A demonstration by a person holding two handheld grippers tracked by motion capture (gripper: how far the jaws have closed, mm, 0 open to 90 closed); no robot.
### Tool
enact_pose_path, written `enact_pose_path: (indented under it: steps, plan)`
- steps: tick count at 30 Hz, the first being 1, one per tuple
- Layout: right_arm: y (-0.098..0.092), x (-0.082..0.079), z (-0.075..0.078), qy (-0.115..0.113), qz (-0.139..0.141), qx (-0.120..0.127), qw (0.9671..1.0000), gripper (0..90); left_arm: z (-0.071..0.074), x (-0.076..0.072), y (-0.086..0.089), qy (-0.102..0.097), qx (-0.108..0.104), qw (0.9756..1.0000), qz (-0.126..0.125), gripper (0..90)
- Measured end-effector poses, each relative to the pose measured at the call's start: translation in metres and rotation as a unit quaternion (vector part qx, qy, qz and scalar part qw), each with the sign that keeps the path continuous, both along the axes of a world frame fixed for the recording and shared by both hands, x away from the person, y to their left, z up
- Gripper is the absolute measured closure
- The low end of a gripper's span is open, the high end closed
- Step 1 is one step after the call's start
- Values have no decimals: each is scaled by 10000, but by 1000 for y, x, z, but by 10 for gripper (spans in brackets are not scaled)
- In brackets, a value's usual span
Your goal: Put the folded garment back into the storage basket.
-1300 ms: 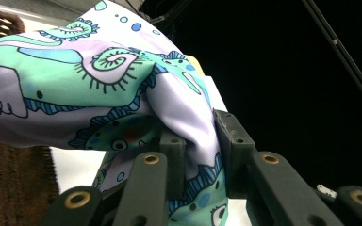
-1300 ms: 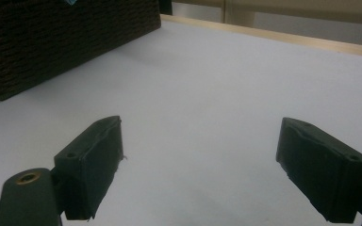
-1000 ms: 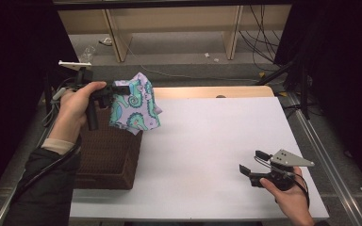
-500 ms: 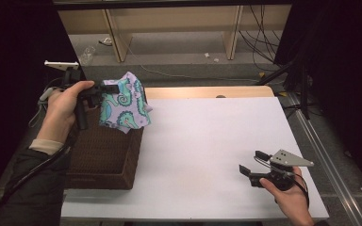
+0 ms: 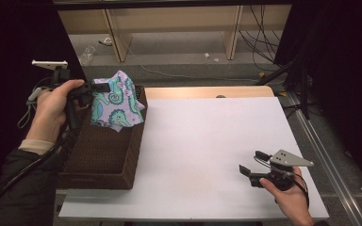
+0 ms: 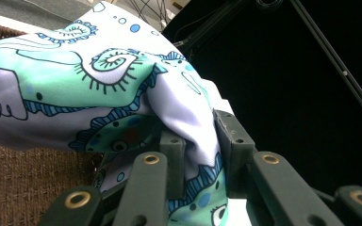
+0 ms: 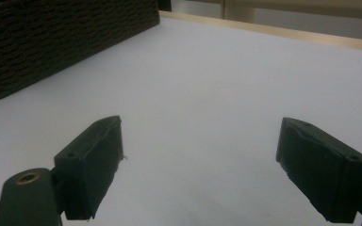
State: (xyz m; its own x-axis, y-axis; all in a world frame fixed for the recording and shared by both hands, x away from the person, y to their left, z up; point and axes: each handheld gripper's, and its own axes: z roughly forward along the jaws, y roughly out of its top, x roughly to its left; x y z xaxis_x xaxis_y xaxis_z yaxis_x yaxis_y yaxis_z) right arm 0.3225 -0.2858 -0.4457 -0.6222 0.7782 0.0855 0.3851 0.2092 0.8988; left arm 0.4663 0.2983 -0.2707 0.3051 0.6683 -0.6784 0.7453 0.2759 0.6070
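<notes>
A seahorse-print cloth in lilac and teal hangs above the dark wicker basket at the table's left. My left gripper is shut on the cloth's upper edge; in the left gripper view the fabric bunches between the two black jaws and drapes over them. My right gripper rests low over the white table near the front right. It stands open, and the right gripper view has only bare tabletop between its fingertips.
The basket's woven side lies to the far left in the right gripper view. A wooden strip runs along the table's back edge. Beyond it are shelf legs and cables on the floor. Dark curtains flank both sides.
My left hand has carried the cloth a little left and back, so it now hangs over the basket rather than past its right rim. The right gripper has stayed put.
</notes>
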Motion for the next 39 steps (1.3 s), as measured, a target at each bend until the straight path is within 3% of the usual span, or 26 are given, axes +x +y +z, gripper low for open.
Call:
enact_pose_path:
  steps: [39]
  plan:
    - [0,0,0,27,-6,-26,10000,159,-7,-4,26,77,45,9996,258,742]
